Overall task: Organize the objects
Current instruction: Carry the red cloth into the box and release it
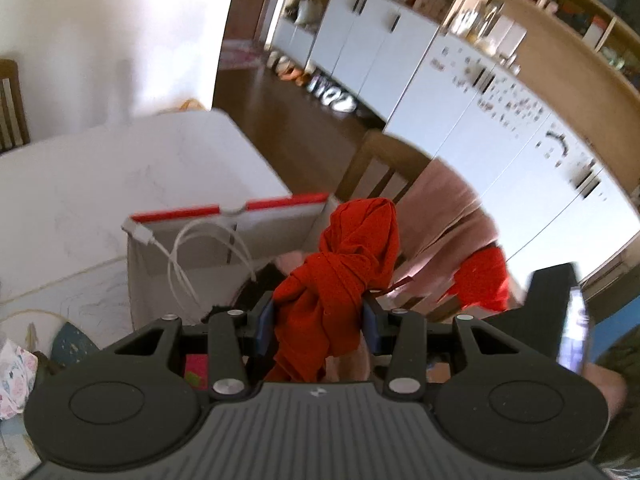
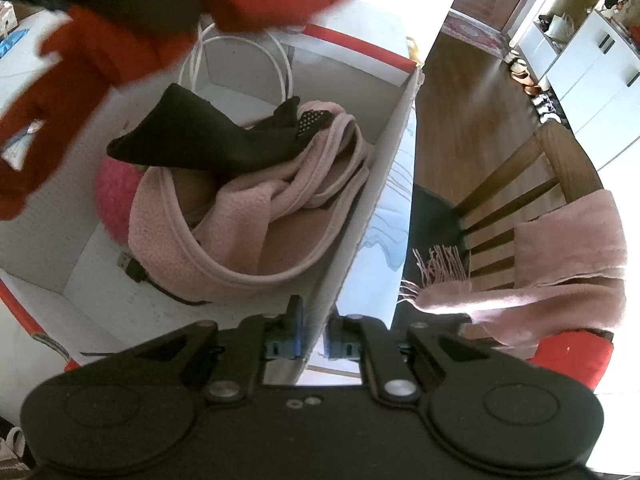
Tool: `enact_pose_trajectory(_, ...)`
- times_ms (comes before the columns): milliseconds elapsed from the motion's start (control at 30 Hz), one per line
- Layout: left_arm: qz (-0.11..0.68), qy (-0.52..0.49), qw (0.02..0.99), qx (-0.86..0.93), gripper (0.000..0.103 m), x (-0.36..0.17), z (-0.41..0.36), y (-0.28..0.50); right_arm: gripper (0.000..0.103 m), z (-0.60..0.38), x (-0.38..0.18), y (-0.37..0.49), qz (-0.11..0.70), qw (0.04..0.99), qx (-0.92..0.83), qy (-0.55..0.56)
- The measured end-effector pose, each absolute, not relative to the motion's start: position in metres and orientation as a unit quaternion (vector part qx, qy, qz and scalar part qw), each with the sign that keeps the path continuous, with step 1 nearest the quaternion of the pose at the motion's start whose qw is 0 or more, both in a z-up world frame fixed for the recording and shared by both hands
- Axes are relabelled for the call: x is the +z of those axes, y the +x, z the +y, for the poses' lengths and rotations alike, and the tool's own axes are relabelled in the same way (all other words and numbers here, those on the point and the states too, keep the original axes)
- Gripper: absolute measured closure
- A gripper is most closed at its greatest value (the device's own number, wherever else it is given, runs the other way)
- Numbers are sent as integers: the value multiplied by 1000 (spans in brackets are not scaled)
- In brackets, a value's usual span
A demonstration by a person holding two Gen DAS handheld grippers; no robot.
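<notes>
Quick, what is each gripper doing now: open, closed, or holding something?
Left gripper: closed on the red cloth.
Right gripper: closed on the box wall.

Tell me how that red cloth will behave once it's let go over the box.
The red cloth in the left hand-held gripper looks floppy: it bunches and droops between the pads. It probably slumps onto the pink scarf in the box, and looks unlikely to roll or break.

Scarf point(image 2: 224, 216) and cable point(image 2: 240, 52) lie in box point(image 2: 384, 160) on table point(image 1: 120, 168).
</notes>
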State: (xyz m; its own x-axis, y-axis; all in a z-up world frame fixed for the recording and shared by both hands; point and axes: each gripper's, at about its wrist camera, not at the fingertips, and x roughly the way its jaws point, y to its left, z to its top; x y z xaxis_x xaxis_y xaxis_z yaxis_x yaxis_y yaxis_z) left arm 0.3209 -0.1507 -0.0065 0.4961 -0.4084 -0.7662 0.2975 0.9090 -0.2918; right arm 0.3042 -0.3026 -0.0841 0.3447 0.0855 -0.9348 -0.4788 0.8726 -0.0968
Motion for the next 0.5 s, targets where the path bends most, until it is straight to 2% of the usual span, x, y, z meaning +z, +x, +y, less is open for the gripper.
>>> enact_pose_trajectory(500,511,-4,842,-172,60,-63,-165,346,95,-304,-84,305,543,801,175,-178)
